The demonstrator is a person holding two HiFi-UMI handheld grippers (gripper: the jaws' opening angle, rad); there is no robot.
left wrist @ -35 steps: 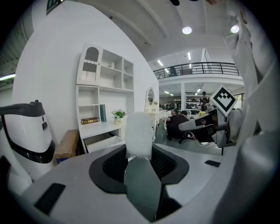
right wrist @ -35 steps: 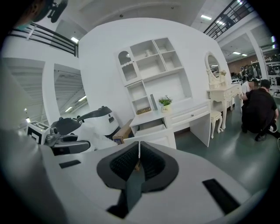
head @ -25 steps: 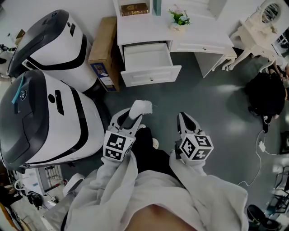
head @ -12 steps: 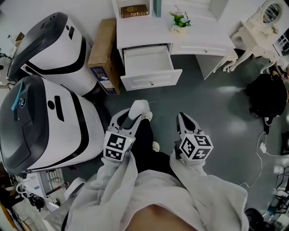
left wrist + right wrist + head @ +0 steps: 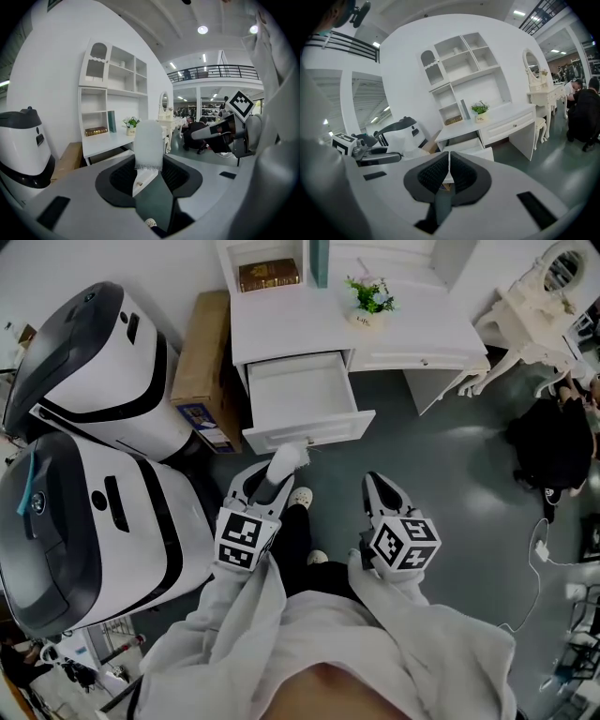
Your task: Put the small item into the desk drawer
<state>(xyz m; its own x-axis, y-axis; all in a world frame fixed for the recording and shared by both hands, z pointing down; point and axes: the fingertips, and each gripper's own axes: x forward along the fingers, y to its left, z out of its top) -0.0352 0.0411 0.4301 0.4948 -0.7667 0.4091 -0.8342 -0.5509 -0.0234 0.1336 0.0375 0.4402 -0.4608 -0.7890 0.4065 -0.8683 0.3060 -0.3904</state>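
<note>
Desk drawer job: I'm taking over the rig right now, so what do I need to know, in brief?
Left gripper: shut on the small white item, which sticks out past its tips.
Right gripper: shut, empty.
Desk drawer: pulled open, looks empty, just ahead of the left gripper.
Done: drawer open, item gripped and close to the drawer front.
Left: bring the item over the drawer and release it inside.

drawer [image 5: 143, 178] mostly hidden behind the white item [image 5: 148, 140], book [image 5: 268, 275] title too small to read — machine [image 5: 94, 521] cut by left edge
</note>
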